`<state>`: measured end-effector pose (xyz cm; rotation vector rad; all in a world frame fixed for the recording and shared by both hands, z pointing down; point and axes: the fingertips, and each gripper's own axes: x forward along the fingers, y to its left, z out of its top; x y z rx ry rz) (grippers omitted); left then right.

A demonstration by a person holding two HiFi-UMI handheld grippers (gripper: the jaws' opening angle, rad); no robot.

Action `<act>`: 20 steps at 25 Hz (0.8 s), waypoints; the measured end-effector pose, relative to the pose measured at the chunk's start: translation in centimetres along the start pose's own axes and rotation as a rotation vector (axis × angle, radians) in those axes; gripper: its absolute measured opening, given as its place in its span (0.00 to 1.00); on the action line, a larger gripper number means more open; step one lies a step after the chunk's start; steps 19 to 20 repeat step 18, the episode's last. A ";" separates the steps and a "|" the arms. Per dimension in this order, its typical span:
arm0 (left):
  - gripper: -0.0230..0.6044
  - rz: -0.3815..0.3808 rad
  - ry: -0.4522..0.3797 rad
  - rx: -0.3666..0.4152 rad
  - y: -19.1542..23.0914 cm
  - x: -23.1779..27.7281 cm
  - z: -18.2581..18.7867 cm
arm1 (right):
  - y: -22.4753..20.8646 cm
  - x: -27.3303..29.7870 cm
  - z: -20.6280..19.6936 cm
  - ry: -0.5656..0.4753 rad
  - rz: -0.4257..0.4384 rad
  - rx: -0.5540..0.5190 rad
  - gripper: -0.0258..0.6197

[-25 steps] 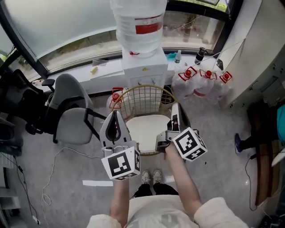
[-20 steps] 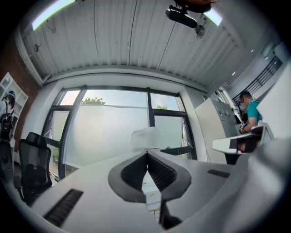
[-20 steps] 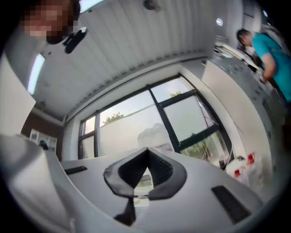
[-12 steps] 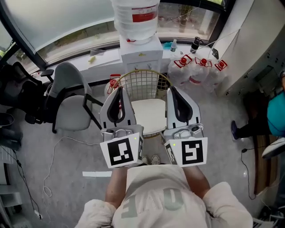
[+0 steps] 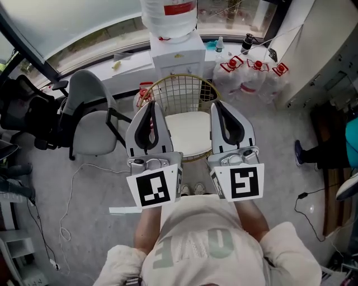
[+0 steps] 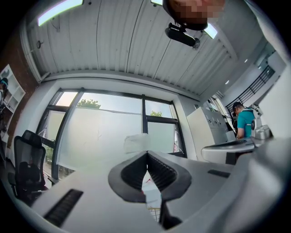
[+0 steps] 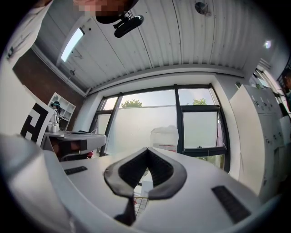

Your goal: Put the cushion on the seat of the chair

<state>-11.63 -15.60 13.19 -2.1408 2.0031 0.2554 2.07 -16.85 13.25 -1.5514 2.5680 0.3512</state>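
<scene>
Left claw [image 5: 151,107] and right claw [image 5: 219,107] are both hanging closed and empty, cushion [image 5: 187,137] is already lying on the chair [image 5: 180,90], so I'd just be checking it's sitting flat.

Soft daylight pours through the tall frosted windows [image 6: 113,132], washing them nearly white in both gripper views, while a ceiling strip light [image 6: 59,11] glows overhead. Both gripper views bend hard at the edges and fall to black in the corners. The left gripper [image 6: 147,153] and right gripper [image 7: 148,149], close to the lens, look soft; the room behind is sharper. The head view is bright and even, with faint shadows on the grey floor [image 5: 50,184].
</scene>
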 end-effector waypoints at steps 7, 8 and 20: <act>0.06 -0.016 -0.006 0.003 -0.4 0.3 0.3 | -0.4 0.3 -0.1 0.000 -0.008 0.006 0.07; 0.06 -0.017 -0.006 0.002 -0.5 0.3 0.3 | -0.4 0.2 -0.2 0.001 -0.008 0.007 0.07; 0.06 -0.012 0.003 -0.010 -0.3 0.3 0.4 | -0.9 0.7 0.6 -0.013 -0.005 -0.004 0.06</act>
